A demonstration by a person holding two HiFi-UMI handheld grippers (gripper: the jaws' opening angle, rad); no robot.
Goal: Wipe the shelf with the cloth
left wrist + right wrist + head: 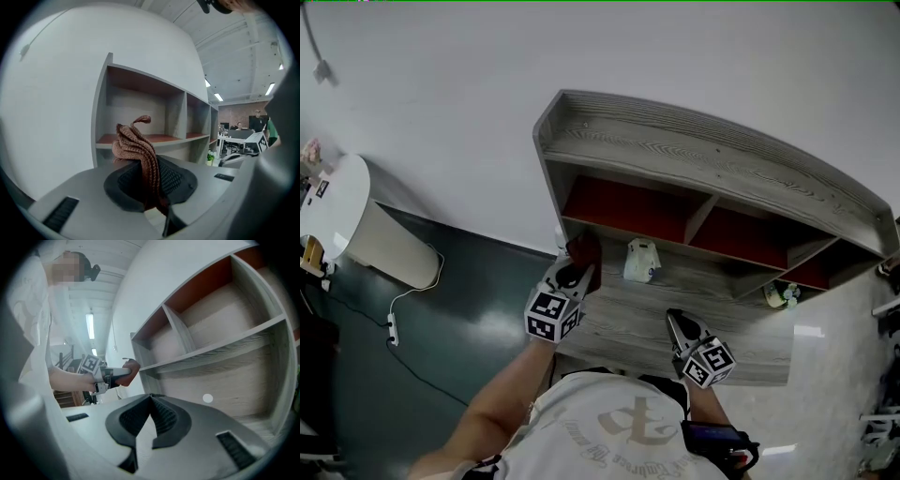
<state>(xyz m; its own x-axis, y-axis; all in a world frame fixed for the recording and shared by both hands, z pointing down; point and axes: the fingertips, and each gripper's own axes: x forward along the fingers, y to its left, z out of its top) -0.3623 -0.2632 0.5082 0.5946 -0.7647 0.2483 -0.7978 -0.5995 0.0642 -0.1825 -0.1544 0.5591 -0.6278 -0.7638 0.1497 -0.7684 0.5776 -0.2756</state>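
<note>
A grey wooden shelf unit [694,141] with red-lined compartments stands against the white wall. My left gripper [573,275] is shut on a brown knitted cloth [137,149], bunched upward between its jaws. It hovers at the left end of the middle shelf board [712,272]. In the right gripper view the cloth [130,371] shows at the left gripper's tip, close to the shelf's left upright. My right gripper [680,323] is shut and holds nothing. It points at the lower front panel [225,390] below the middle board.
A small pale green object [641,260] sits on the middle shelf and another small item [780,295] lies in the lower right compartment. A white cylindrical appliance [356,220] with a cable stands on the dark floor at left. Desks and seated people [239,136] lie beyond the shelf.
</note>
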